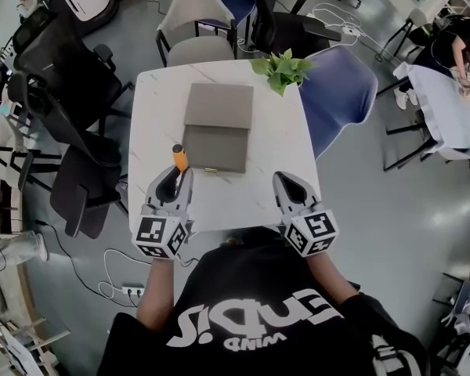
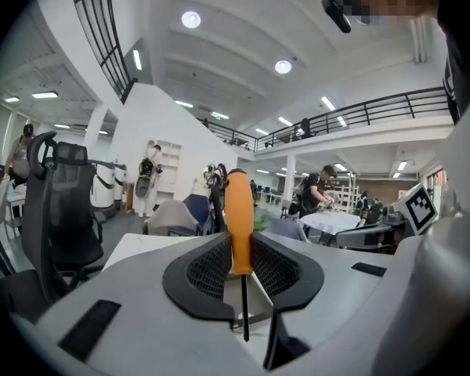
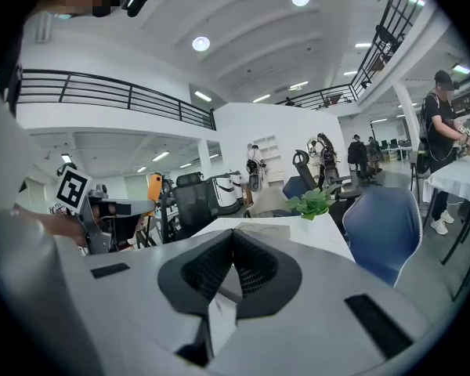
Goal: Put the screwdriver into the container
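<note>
The screwdriver (image 2: 237, 233) has an orange handle and a thin dark shaft, and it stands upright between the pads of my left gripper (image 2: 239, 266), which is shut on the handle. In the head view the left gripper (image 1: 172, 185) hovers near the table's front left with the orange handle (image 1: 179, 158) sticking out towards the container (image 1: 217, 127), a grey box whose lid lies open behind it. My right gripper (image 1: 291, 188) is at the front right, shut and holding nothing. In the right gripper view its pads (image 3: 219, 266) meet at the tips.
The white marble table (image 1: 288, 147) carries a small green plant (image 1: 282, 69) at its far right corner. Chairs ring the table: black ones (image 1: 70, 124) on the left, grey (image 1: 197, 22) behind, blue (image 1: 343, 92) on the right. A cable and power strip (image 1: 124, 288) lie on the floor.
</note>
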A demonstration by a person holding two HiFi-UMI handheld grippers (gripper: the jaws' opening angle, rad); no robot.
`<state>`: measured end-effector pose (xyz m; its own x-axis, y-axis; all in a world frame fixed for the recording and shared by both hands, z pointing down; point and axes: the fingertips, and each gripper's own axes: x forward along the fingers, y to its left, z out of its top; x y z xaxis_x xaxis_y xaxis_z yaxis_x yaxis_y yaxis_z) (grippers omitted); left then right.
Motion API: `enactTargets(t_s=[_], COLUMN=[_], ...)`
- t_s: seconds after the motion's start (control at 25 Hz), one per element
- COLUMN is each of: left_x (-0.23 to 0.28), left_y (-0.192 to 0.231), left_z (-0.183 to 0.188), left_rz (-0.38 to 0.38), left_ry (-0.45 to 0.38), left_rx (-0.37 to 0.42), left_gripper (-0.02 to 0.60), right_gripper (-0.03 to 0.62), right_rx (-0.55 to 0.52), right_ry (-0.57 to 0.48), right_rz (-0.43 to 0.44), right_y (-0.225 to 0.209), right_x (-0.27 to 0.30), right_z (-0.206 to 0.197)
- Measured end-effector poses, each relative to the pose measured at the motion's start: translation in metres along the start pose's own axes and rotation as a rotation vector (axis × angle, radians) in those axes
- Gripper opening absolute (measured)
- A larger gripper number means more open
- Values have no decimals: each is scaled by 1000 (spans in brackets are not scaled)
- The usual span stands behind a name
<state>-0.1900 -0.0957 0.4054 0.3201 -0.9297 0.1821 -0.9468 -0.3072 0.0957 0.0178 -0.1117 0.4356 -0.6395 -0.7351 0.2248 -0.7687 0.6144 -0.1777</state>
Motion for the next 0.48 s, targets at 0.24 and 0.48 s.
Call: enactTargets(t_s=[0.24, 0.48], left_x=[34, 71], left_y=[3, 13], left_z=[14, 27], left_rz=[-73, -145], left_ry=[30, 74], left_rx=[101, 162], left_gripper=[83, 83], right_gripper=[12, 12], right_rx=[1, 12], right_ry=[5, 16], right_rz=[9, 23], right_y=[-8, -8], right_x=[15, 28], right_z=[2, 4])
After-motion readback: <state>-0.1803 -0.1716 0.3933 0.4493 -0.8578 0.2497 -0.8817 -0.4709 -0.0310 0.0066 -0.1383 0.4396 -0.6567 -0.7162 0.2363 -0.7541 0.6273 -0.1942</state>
